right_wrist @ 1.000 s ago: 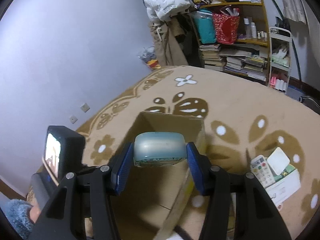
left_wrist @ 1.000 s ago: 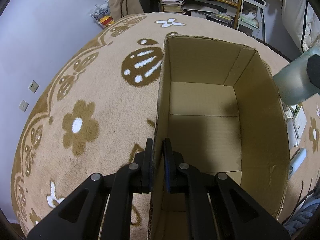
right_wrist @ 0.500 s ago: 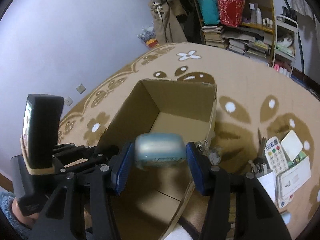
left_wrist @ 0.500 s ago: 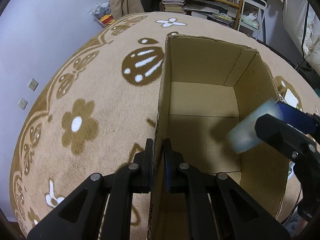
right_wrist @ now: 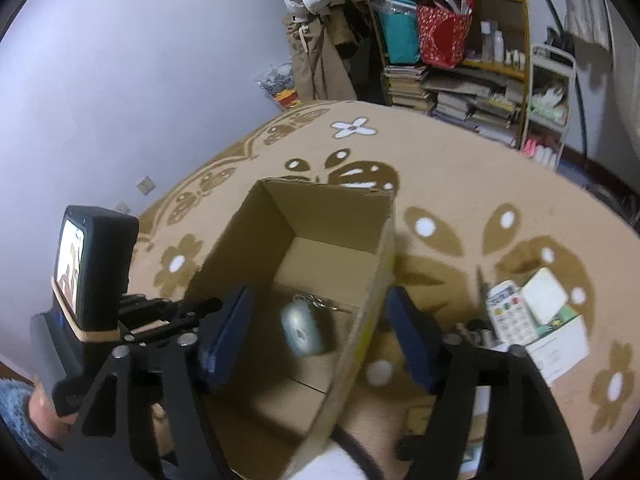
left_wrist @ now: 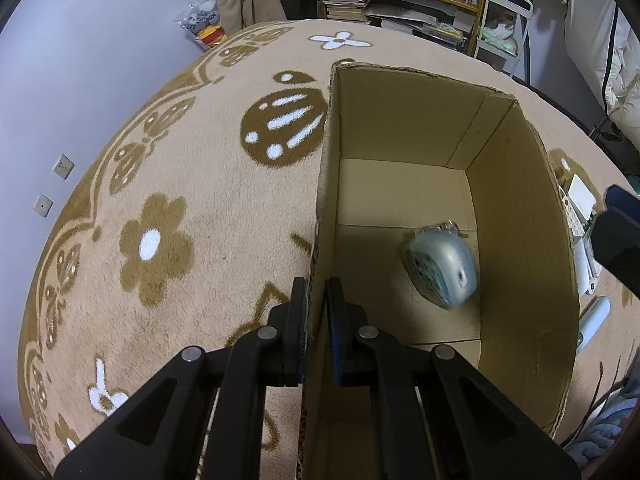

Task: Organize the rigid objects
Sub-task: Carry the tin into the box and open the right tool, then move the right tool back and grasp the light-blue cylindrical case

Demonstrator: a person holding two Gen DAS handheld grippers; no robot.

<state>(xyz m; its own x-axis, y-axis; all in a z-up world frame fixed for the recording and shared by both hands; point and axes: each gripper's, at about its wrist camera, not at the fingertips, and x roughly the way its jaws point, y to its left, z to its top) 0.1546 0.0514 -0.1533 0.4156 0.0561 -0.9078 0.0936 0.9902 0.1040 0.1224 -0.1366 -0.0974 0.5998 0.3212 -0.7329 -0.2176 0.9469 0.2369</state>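
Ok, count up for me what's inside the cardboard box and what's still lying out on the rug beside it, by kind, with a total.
Pale blue cases inside the cardboard box: 1
Remote controls on the rug: 1
White square boxes: 1
White boxes under those two: 1
Pale tubes on the rug: 1
Total: 5

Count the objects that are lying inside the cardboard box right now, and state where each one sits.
1. A pale blue object lies on the floor of the cardboard box, toward its right-hand wall. The nearest corner is hidden, so something could sit there.
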